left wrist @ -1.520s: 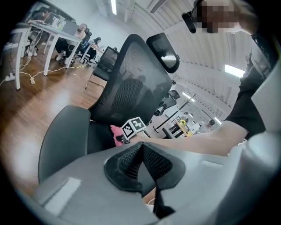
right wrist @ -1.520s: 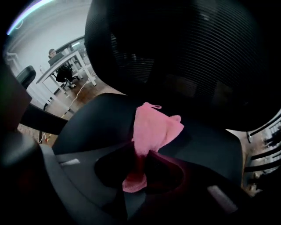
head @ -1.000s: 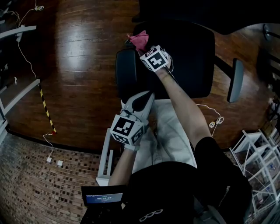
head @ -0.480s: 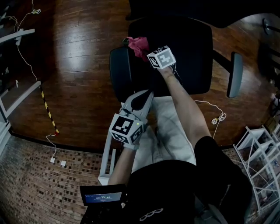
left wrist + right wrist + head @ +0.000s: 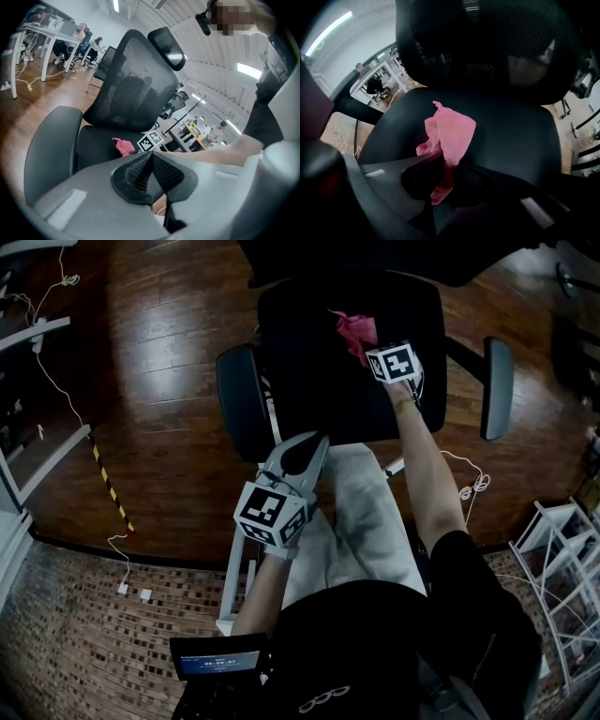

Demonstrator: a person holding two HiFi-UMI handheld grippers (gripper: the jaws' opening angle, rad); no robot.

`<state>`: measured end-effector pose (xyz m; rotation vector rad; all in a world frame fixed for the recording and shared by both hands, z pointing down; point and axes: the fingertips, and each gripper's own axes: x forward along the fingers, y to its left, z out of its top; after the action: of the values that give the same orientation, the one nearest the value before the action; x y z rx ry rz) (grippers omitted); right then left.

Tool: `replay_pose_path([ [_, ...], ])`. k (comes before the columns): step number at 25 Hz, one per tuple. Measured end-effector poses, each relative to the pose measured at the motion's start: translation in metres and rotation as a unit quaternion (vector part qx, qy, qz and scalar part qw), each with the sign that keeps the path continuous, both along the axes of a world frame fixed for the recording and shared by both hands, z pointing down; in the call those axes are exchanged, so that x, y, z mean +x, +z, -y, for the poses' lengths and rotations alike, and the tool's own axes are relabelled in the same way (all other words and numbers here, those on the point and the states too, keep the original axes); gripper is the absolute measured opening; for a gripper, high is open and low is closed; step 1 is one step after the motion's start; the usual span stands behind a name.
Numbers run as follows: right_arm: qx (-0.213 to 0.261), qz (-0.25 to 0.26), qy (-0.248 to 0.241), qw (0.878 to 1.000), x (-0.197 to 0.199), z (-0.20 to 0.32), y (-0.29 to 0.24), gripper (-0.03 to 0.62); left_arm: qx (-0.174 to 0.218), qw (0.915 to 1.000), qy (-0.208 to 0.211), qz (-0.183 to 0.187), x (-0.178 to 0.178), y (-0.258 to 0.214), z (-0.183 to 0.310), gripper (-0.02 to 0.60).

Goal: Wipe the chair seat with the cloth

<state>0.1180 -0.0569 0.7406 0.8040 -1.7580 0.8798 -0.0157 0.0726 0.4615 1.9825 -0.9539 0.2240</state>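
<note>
Bare seat (image 5: pixel 309 381) left of cloth (image 5: pixel 354 332) — armrests (image 5: pixel 239 399) flank, backrest (image 5: pixel 487 42) blocks far side.

Left tool (image 5: pixel 151 155) close in, jaws together, right tool (image 5: pixel 443 171) outstretched — pinching cloth (image 5: pixel 452 129)

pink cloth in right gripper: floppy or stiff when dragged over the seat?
Likely floppy: the pink cloth folds and crumples past the right gripper instead of holding shape. Probably light, being thin and small against the chair seat. Its nubbly surface may catch there, so it could bunch rather than slide flat.
</note>
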Motion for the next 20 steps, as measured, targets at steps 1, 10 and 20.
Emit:
replay_pose_path([
  [1, 0.003, -0.016, 0.007, 1.0, 0.018, 0.001, 0.0, 0.066, 0.0, 1.0, 0.002, 0.001, 0.001, 0.0, 0.0, -0.008],
  [10, 0.043, -0.177, 0.113, 0.977, 0.167, 0.008, -0.029, 0.066, 0.005, 0.9998, 0.021, 0.003, 0.014, -0.006, 0.003, -0.008],
  [20, 0.088, -0.234, 0.136, 0.959, 0.2, -0.009, -0.04, 0.066, 0.007, 0.9995, 0.03, 0.003, 0.013, -0.008, 0.0, -0.008],
])
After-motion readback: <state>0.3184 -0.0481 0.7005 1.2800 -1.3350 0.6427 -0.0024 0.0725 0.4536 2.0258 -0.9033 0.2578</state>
